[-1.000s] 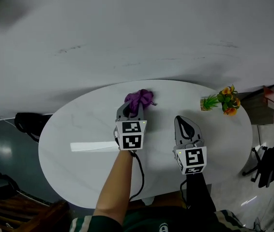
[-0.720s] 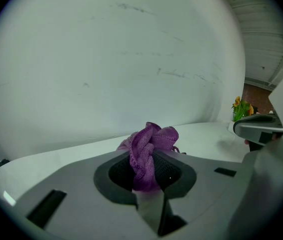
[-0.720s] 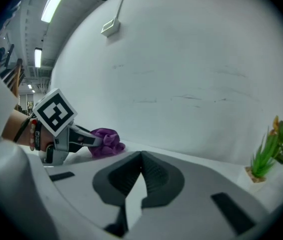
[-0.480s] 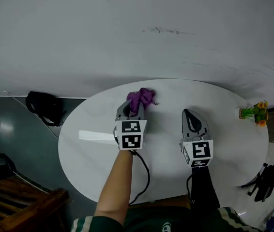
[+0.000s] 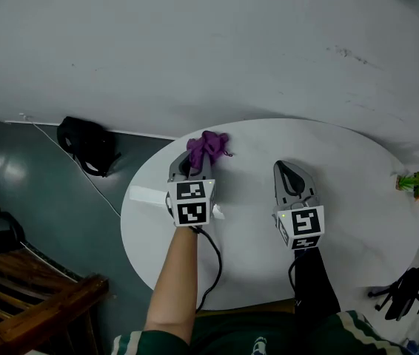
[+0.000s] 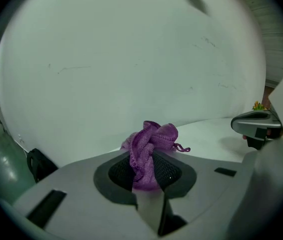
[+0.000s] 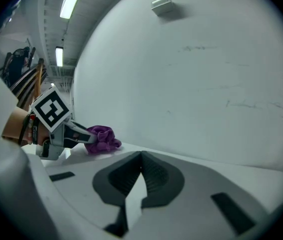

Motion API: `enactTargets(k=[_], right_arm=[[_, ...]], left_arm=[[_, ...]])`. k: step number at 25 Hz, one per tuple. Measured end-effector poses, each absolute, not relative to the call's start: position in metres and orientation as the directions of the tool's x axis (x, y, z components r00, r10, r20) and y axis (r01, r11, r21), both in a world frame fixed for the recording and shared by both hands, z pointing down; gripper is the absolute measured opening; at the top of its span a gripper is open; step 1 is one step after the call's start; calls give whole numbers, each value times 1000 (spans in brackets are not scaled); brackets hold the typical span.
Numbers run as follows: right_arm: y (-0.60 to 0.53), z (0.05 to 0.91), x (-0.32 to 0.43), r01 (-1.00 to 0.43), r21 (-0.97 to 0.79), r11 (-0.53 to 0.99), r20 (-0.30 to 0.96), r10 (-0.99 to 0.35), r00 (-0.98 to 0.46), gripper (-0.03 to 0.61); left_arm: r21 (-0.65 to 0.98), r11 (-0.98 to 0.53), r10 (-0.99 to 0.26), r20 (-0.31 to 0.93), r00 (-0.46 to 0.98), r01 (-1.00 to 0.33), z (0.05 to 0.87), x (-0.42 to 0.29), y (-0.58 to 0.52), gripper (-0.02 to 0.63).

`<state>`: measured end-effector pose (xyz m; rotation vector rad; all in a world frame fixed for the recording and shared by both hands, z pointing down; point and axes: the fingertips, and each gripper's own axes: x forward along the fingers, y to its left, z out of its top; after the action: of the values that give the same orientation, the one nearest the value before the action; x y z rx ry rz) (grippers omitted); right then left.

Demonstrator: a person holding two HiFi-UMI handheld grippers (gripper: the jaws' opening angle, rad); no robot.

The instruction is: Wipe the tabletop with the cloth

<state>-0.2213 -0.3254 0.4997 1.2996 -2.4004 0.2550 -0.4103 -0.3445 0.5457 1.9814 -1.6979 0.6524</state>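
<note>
A bunched purple cloth [image 5: 207,147] rests on the white oval tabletop [image 5: 357,198] near its far left edge. My left gripper [image 5: 192,161] is shut on the cloth [image 6: 149,149], which bulges out past the jaw tips in the left gripper view. My right gripper [image 5: 292,174] hovers over the middle of the table, to the right of the left one, its jaws closed with nothing between them [image 7: 141,170]. In the right gripper view, the left gripper [image 7: 84,134] and the cloth [image 7: 101,139] appear at the left.
A small potted plant with orange flowers [image 5: 415,184] stands at the table's right edge. A black bag [image 5: 87,145] lies on the floor by the wall to the left. A wooden chair [image 5: 39,309] is at the lower left, an office chair base [image 5: 406,291] at the lower right.
Both grippers and the cloth have travelled left across the tabletop, from near its middle to its far left edge. The plant now sits much farther to the right in the head view.
</note>
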Motion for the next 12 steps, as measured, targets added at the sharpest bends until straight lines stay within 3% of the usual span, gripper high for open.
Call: enactTargets(k=[12], right_arm=[[-297,485,-336,-766,33,642,409,-708,-576,3]], left_arm=[[-3,63,-762,646,-50,-998,538,-567,-275,78]])
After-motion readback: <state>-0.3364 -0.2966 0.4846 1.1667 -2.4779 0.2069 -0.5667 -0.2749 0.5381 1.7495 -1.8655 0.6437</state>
